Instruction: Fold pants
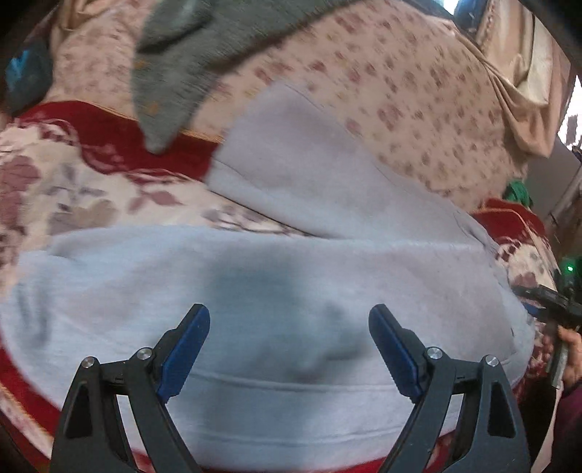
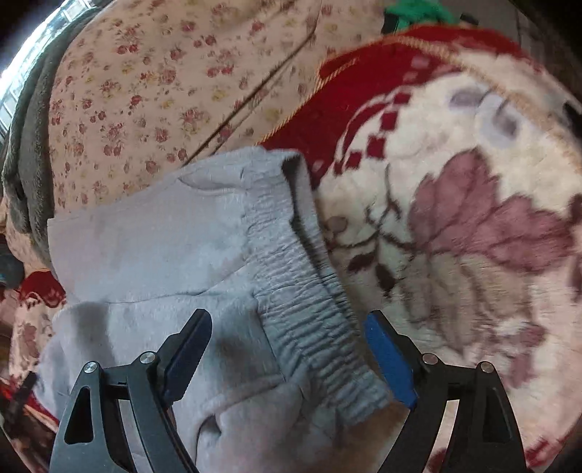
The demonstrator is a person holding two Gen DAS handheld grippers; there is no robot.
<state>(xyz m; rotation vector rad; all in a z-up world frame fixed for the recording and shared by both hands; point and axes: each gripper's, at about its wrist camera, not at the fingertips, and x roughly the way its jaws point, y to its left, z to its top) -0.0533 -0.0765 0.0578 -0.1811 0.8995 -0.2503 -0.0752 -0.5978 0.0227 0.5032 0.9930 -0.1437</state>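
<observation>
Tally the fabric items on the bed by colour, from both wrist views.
Light grey pants: 1
Dark grey garment: 1
Red floral blanket: 1
Pink floral sheet: 1
Green item, kind unclear: 1
Total: 5

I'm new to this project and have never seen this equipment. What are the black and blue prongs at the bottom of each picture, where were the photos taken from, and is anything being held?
The prongs are hand-held grippers; a person carries one in each hand. Each picture comes from a wide-angle camera on a gripper, looking along its two jaws. The first shows the left gripper, the second the right gripper. Both hang over light grey pants lying partly folded on a red and cream flowered blanket; the right view shows the pants' elastic waistband. A small-flowered sheet and a dark grey cloth lie behind. Both grippers' jaws stand wide open, so nothing is held.
</observation>
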